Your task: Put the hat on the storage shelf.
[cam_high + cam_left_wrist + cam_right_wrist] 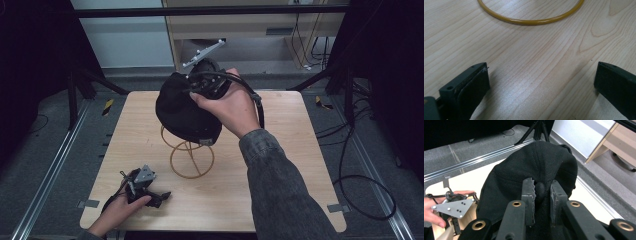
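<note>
A black cap [182,107] is pinched at its crown by the right gripper [542,191] above the wire stand [191,159], while the left gripper [541,77] is held wide open, low over the table [280,165].

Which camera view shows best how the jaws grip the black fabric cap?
The right gripper view: the right gripper pinches the black fabric cap at its top button, jaws closed on it. The high view shows the cap over the yellow wire stand, the grip hidden by the hand.
</note>
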Demonstrator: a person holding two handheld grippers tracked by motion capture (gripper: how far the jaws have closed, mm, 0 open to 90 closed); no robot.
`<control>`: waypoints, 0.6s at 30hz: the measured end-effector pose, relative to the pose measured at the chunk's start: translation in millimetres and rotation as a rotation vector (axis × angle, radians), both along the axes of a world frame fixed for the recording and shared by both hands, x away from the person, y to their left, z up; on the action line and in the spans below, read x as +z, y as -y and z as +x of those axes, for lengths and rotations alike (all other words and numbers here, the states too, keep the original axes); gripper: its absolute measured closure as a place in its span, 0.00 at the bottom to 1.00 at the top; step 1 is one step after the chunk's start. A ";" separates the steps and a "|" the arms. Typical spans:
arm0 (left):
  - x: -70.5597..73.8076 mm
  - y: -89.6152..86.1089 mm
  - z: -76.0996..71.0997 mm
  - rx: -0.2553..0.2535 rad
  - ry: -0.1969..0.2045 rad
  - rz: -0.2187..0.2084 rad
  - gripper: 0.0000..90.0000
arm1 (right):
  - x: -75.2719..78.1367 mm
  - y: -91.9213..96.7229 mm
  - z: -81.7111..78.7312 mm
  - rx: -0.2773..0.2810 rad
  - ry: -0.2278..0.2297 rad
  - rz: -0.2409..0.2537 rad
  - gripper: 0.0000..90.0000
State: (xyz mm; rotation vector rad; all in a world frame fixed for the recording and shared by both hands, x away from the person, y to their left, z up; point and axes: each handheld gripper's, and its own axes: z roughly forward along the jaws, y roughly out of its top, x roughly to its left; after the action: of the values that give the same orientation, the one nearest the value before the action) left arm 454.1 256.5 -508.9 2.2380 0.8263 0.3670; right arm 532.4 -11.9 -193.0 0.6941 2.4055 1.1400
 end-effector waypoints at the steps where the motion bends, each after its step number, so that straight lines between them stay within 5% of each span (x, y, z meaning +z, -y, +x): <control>1: 0.0 0.0 0.0 0.000 0.000 0.000 0.00 | -0.4 -0.8 0.2 0.001 -0.002 -0.003 0.86; 18: -0.1 0.5 0.2 -0.003 0.002 -0.002 0.00 | -13.0 -23.5 7.2 0.022 -0.034 -0.047 0.86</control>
State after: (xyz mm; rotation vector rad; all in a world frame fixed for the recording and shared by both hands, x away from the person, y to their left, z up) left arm 454.3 255.9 -509.0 2.2368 0.8224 0.3667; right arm 539.6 11.6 -206.0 0.6787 2.4662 1.0851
